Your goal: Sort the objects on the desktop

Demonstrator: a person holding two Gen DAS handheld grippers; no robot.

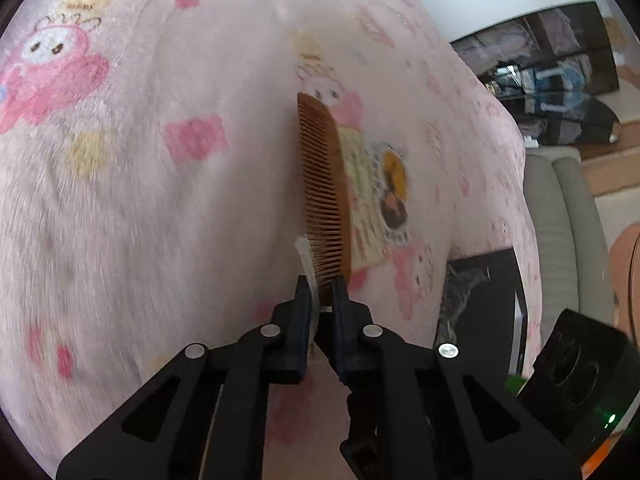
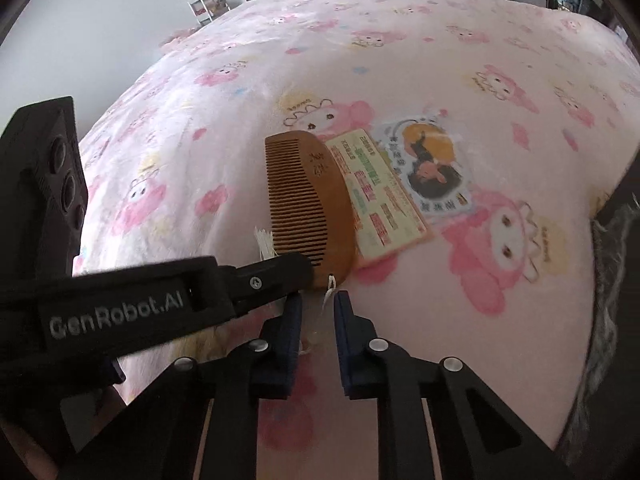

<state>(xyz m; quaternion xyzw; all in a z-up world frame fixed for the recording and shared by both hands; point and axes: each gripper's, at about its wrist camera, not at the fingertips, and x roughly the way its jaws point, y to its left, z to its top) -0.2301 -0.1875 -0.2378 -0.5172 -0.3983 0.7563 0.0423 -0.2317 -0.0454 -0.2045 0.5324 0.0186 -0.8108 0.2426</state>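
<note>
The wooden comb (image 2: 310, 200) lies flat on the pink cartoon-print blanket (image 2: 500, 92), its teeth facing away from the printed card (image 2: 380, 196) that sits tucked just under its spine. Beyond the card, touching its far edge, lies a round sticker with a figure on orange (image 2: 430, 164). At the comb's near end a white tassel (image 2: 264, 242) sticks out, and a thin white cord (image 2: 329, 290) trails from that end. The left hand-held gripper (image 1: 322, 286) is pinched narrow right on that near end of the comb, jaws pressed together on the teeth and the tassel. The right hand-held gripper (image 2: 318, 300) sits just short of the comb, jaws drawn in narrow with the cord hanging between them; whether it is gripped I cannot tell.
</note>
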